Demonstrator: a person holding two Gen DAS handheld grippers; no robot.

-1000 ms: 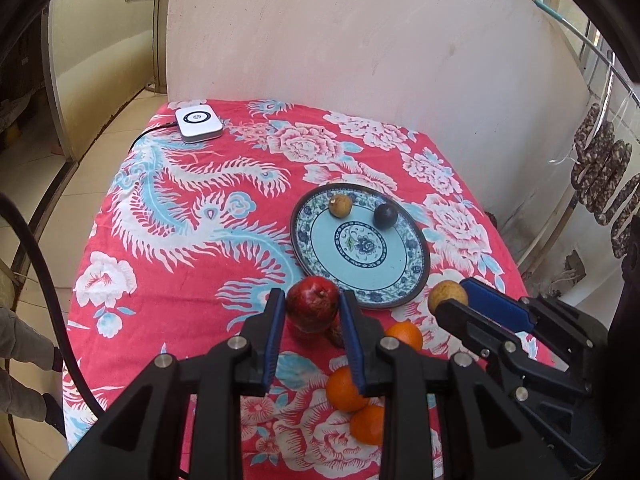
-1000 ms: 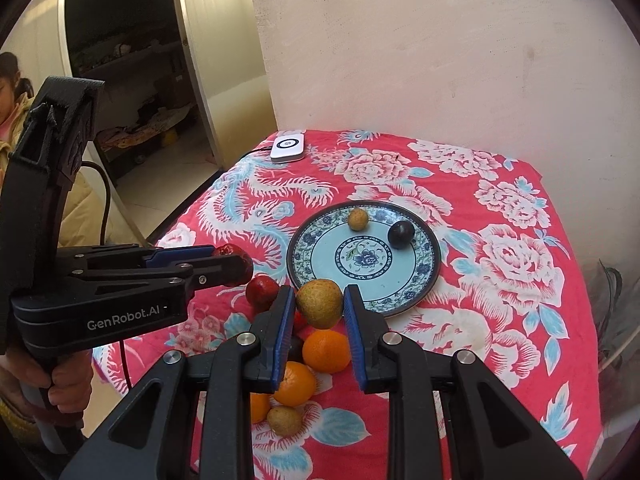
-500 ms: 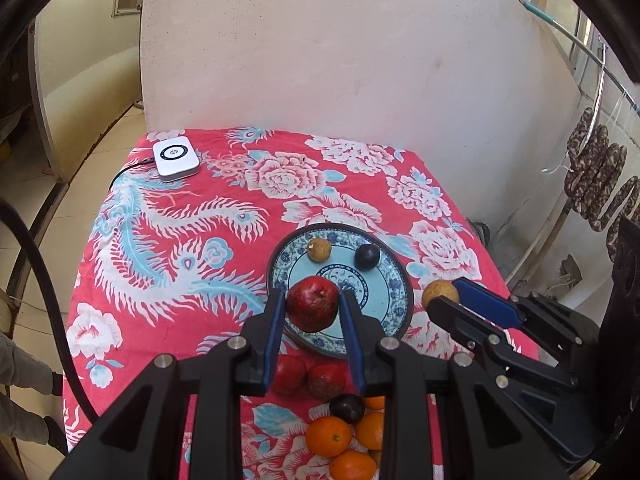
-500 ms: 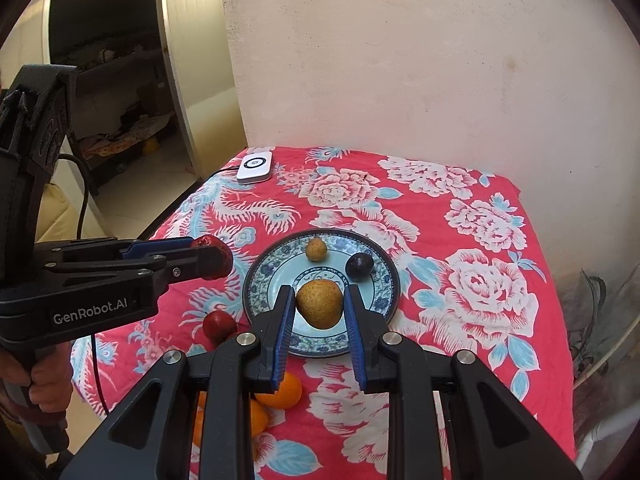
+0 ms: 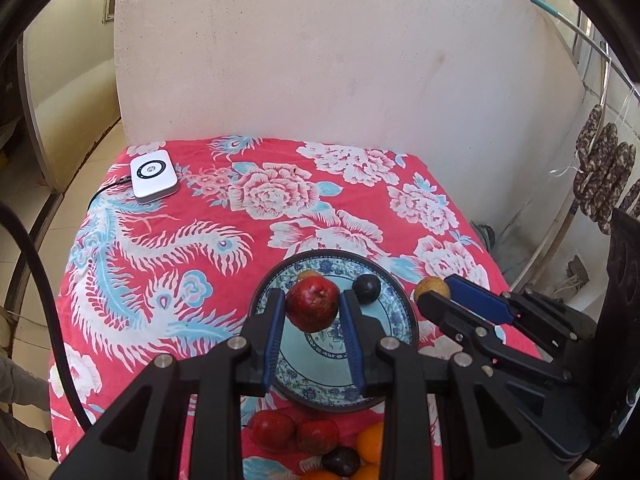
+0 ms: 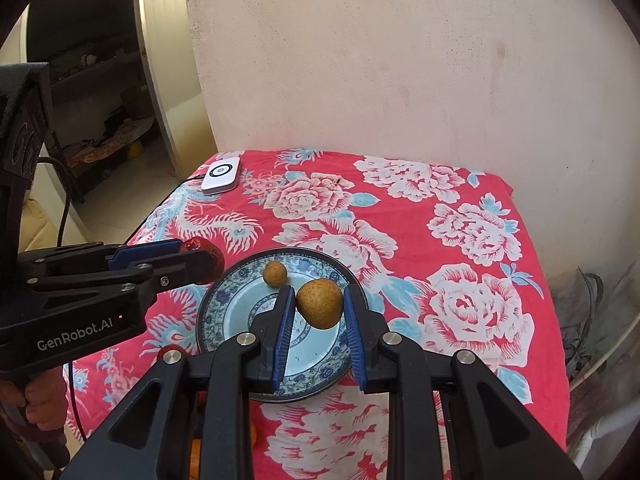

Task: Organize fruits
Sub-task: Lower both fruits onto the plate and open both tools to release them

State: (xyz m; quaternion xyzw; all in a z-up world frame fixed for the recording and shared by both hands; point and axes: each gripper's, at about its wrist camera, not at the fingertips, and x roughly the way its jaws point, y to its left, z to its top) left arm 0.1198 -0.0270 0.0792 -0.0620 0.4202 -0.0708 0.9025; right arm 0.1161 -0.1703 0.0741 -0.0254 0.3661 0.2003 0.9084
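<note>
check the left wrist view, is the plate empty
No, the plate already has a dark plum resting on its far side, beside the red fruit held in the left gripper.

Red apple [image 5: 312,303], blue-patterned plate [image 5: 401,313]

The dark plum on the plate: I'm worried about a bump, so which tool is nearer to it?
Left. The left tool, gripping the red fruit, has the dark plum just beside it; the right tool hangs past the plate rim.

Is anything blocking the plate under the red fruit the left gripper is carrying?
Nothing visible does. The red fruit hangs in the left gripper above bare plate; the dark plum sits to its right.
</note>
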